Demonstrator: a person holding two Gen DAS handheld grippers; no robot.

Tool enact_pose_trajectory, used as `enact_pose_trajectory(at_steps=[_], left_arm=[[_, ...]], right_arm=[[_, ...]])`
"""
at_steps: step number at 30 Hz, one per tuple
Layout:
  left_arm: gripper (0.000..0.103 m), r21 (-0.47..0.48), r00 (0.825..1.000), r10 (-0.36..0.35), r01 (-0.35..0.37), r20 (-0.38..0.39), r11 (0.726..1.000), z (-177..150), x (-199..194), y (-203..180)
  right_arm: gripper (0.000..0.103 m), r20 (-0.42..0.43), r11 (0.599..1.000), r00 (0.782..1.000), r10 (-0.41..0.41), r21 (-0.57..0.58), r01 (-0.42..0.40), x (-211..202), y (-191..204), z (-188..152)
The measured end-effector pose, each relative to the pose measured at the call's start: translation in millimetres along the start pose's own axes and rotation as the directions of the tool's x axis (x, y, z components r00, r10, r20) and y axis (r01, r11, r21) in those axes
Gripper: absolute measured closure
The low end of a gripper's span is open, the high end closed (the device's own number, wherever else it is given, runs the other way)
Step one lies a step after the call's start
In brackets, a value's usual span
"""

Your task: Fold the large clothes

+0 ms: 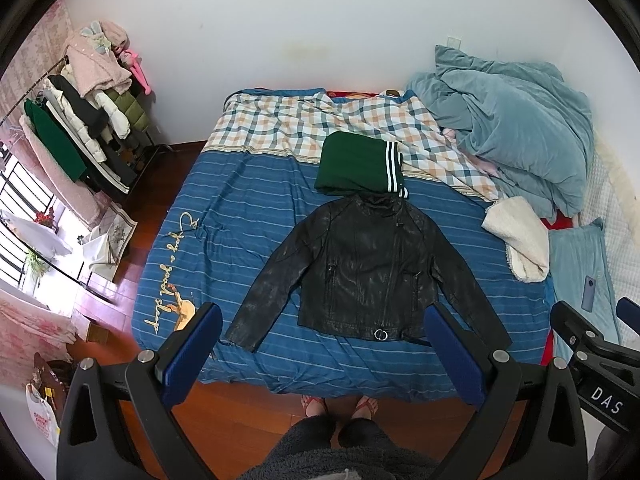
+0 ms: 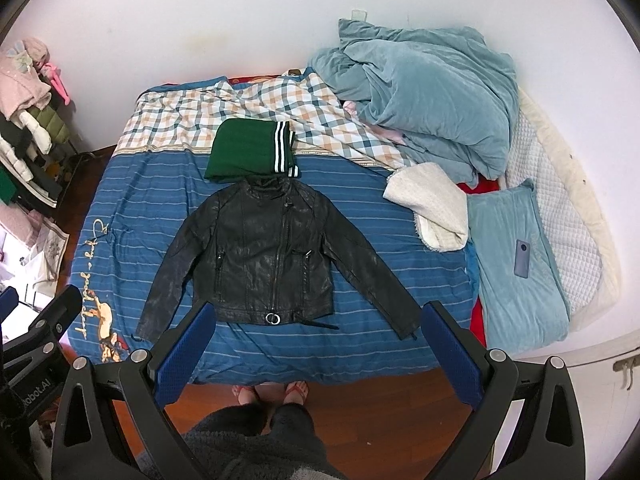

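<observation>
The black leather jacket (image 1: 362,268) lies spread flat, front up, sleeves angled outward, on the blue striped bed (image 1: 248,208), its collar touching a folded green garment (image 1: 354,168). The left hand-held gripper (image 1: 324,344) and right hand-held gripper (image 2: 316,344) both hang high above the near edge of the bed, jaws spread wide, holding nothing. Judged by its sheen and creasing, the jacket looks heavy, fairly stiff and slick; cuffs and shoulder seams look the soundest holds. Its back and lining are hidden, and the zip's state is hard to make out.
</observation>
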State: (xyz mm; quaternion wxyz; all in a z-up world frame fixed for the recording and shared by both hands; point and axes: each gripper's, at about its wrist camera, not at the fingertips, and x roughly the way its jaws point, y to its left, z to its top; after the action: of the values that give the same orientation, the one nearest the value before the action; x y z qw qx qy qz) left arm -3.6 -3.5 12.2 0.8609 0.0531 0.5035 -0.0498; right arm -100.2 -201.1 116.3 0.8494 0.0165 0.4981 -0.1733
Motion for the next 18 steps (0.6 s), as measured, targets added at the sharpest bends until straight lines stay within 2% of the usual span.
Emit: enact_pose_trajectory(at_steps=[18], left_arm=[[0.000,-0.002,1.000,-0.003,0.003,0.011,1.000,8.6,-2.7,-6.4]], right_arm=[[0.000,0.004,1.000,1.000,0.001,0.002,-0.001,-2.0,1.8,1.4]])
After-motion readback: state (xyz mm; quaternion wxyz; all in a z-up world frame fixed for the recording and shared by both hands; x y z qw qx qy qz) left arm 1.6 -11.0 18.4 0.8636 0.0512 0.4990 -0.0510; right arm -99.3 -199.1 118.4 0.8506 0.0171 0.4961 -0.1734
